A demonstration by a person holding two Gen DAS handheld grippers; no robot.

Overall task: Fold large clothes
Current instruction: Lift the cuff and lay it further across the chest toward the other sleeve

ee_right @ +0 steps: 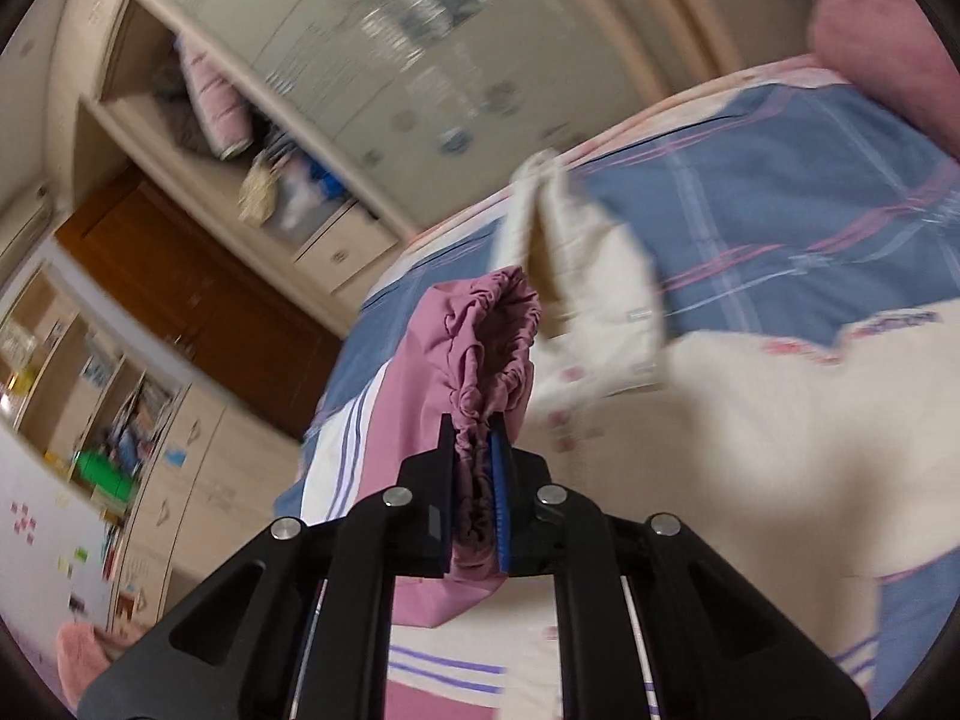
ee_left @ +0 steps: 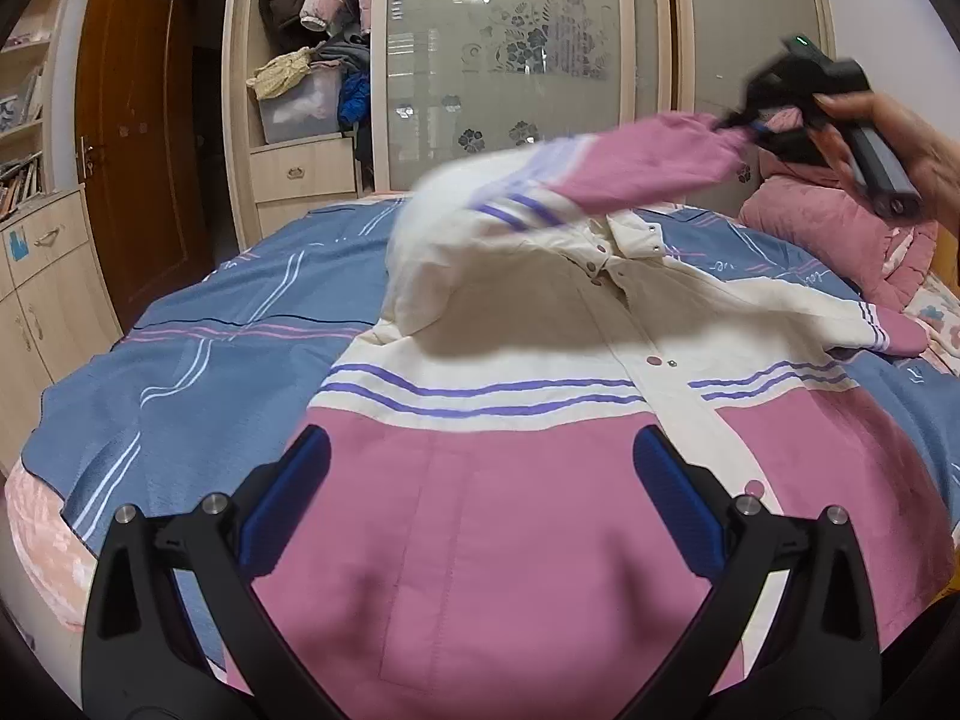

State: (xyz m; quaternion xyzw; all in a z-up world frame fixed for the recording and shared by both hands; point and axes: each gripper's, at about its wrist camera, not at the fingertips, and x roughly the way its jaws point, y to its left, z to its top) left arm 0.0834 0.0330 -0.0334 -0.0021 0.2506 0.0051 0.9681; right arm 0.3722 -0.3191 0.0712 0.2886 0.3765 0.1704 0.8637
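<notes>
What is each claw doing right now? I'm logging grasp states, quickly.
Left claw: open, holding nothing, above the pink-and-cream striped jacket.
Right claw: closed on the jacket's gathered pink sleeve cuff, lifted off the bed.

The right gripper (ee_right: 475,450) pinches the pink elastic cuff (ee_right: 489,348) of the jacket's sleeve, lifted above the blue bedspread (ee_right: 780,192); wardrobe (ee_right: 372,60) beyond.

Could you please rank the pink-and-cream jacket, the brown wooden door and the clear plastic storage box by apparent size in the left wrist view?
1. Pink-and-cream jacket, though it lies nearest the camera.
2. Brown wooden door.
3. Clear plastic storage box.
</notes>
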